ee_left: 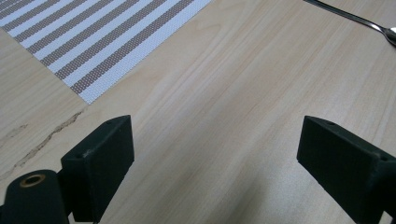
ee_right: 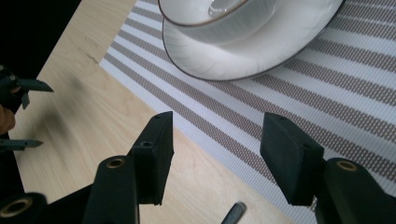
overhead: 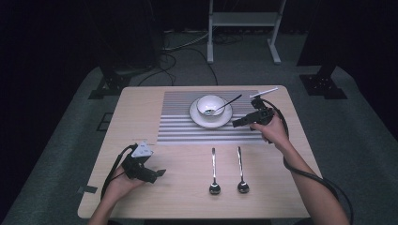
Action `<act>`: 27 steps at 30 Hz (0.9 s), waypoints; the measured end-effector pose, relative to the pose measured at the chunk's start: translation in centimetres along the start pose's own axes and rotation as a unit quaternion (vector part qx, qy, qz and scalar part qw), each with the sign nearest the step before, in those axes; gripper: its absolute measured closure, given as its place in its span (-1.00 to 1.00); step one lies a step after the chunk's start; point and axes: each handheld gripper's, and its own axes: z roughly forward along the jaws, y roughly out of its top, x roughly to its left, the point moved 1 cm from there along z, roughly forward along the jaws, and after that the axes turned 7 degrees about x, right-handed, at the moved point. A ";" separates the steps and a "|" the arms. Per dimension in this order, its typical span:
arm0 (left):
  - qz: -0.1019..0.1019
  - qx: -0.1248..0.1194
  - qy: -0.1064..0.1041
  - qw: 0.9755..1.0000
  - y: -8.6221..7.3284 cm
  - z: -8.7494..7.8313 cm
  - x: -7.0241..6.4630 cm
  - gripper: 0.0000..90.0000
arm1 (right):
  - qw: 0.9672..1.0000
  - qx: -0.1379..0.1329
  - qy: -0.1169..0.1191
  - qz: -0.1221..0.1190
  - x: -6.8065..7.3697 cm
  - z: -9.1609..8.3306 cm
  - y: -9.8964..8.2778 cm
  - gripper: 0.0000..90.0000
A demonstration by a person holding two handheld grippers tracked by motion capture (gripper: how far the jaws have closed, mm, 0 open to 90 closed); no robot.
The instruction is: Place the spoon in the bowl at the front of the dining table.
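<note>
High view shows the right hand-held gripper [overhead: 238,123], released and empty, at the plate's [overhead: 197,119] four o'clock, perhaps because the spoon [overhead: 224,104] already rests in the bowl [overhead: 210,104].

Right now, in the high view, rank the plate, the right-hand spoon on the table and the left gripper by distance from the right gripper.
1. Plate, just left of the right gripper, on the striped mat.
2. Right-hand spoon, on bare wood toward the person.
3. Left gripper, across the table near its left front.

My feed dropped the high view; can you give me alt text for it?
A white bowl holding a spoon sits on a plate on a striped placemat. The right gripper hovers beside it, jaws open and empty. Two spoons lie nearer; the left gripper rests at the table's left.
</note>
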 end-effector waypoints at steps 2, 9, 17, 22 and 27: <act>0.000 -0.001 0.001 1.000 0.0 0.0 0.0 -0.78 | 1.000 0.001 0.000 -0.002 0.0 0.2 -0.4 -0.05; -0.002 -0.001 0.001 1.000 -0.1 -0.1 0.1 -0.78 | 1.000 0.008 0.005 -0.012 0.3 0.6 -2.3 -0.07; -0.002 0.002 0.003 1.000 -0.1 -0.1 0.2 -0.78 | 1.000 0.007 0.016 -0.018 0.6 0.7 -4.6 -0.09; -0.002 0.001 0.004 1.000 0.0 -0.1 0.1 -0.78 | 1.000 0.001 0.021 -0.022 0.9 0.5 -5.8 -0.10; -0.001 0.000 0.002 1.000 0.0 -0.1 0.1 -0.78 | 1.000 -0.002 0.022 -0.021 1.0 0.6 -7.1 -0.15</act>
